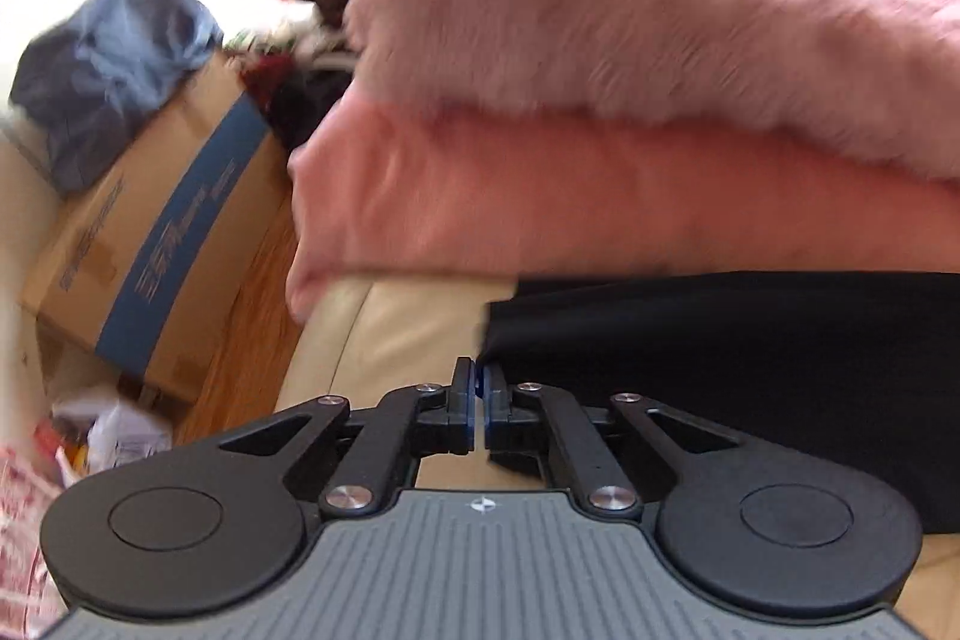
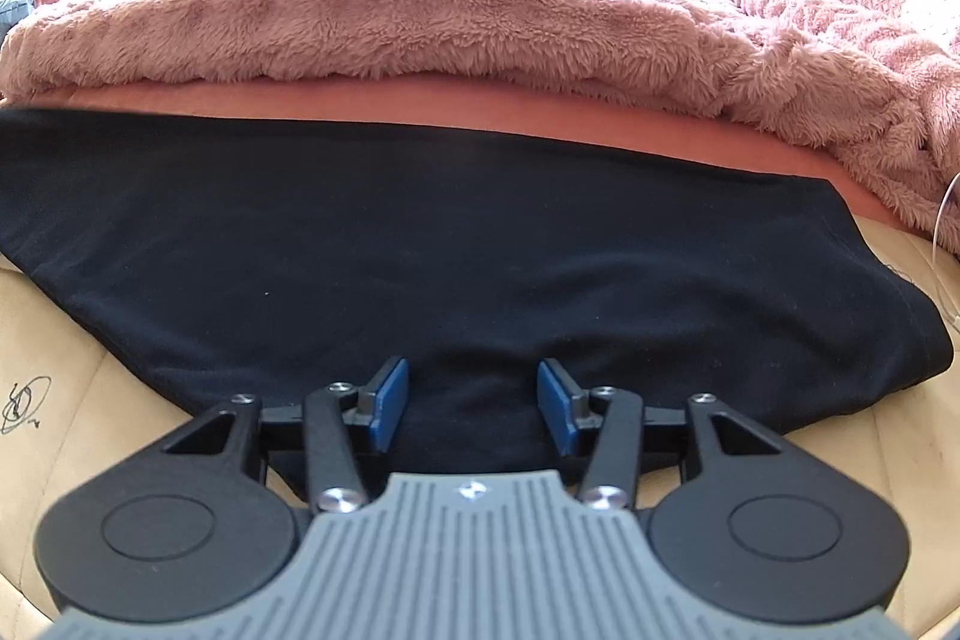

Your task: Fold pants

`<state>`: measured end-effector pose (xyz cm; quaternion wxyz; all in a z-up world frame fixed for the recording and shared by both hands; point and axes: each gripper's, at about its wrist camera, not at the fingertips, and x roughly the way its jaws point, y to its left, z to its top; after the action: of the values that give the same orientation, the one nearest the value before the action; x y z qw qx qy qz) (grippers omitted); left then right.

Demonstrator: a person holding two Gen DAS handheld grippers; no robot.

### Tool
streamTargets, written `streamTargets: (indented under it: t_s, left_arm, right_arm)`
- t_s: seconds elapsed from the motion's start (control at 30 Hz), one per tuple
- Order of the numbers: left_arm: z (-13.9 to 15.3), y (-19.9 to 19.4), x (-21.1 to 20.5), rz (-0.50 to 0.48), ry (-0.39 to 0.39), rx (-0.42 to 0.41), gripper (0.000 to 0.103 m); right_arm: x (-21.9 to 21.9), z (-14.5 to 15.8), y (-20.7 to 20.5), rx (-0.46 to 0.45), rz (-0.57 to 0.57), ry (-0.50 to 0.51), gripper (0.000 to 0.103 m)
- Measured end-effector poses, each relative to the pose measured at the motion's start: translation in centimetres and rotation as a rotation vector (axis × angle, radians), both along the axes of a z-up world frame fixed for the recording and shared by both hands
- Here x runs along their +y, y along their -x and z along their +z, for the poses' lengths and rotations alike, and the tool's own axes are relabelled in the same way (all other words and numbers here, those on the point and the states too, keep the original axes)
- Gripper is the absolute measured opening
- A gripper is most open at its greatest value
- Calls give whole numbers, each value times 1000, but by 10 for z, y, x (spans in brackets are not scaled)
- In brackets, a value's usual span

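On the cream cushion [image 2: 72, 340], in front of the fuzzy pink blanket [image 2: 420, 16], we see the black pants [image 2: 420, 250] lying flat. Our right gripper [image 2: 474, 403] is spread wide, low over the near edge, cloth showing between its blue pads [image 2: 389, 403]. Our left gripper [image 1: 480, 403] has jaws nearly together at the pants' [image 1: 750, 340] left corner; cannot tell if cloth is pinched. Left view is blurred, with a cardboard box [image 1: 156, 244] on the floor.

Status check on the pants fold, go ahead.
Left gripper shut at the black pants edge, grip unclear. Right gripper open over the near hem. Pants flat on the cream surface; pink blanket behind.
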<state>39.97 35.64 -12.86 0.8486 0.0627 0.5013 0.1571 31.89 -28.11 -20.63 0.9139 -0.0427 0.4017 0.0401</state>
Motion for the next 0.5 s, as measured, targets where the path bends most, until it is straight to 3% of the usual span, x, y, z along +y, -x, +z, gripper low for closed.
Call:
streamTargets:
  t_s: [0.07, 0.27, 0.4, 0.5]
  left_arm:
    - [-10, 9, 12, 92, 8, -60, 22]
    - [-17, 52, 34, 223, 304, -221, 41]
    - [-29, 77, 41, 342, 536, -289, 45]
    - [-46, 87, 45, 438, 663, -347, 47]
  right_arm:
    - [0, 0, -1, 3, 5, 2, 45]
    - [2, 0, -1, 2, 19, 15, 45]
    - [0, 6, 7, -24, -7, 7, 45]
    - [-7, 13, 18, -15, -38, -30, 45]
